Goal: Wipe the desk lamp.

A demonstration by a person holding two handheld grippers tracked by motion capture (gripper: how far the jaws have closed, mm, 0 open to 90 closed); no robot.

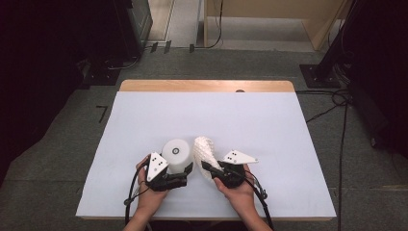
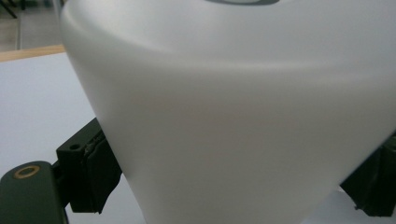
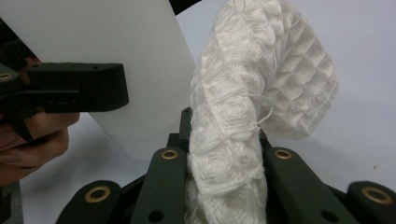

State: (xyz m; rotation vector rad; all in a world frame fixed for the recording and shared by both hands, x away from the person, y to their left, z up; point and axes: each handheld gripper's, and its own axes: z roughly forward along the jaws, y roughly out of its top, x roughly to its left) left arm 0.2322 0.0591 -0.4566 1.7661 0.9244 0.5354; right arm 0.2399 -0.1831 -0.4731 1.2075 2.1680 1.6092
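The white cup (image 1: 176, 155), inverted, was clamped between the left gripper's (image 1: 185, 172) jaws. Just beside it, the waffle-weave cloth (image 1: 205, 153) was pinched in the right gripper (image 1: 208, 167). For wiping, the cup likely needed steady holding while the cloth was pressed against its wall.

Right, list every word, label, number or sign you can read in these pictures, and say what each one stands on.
None: no readable text anywhere.
White cup: a dark ring mark on its upturned end, no letters or digits legible.
Waffle-weave cloth: plain, no tag or print.
Grey plates on the left gripper and right gripper: small dark dots, not characters.
White table cover: blank.
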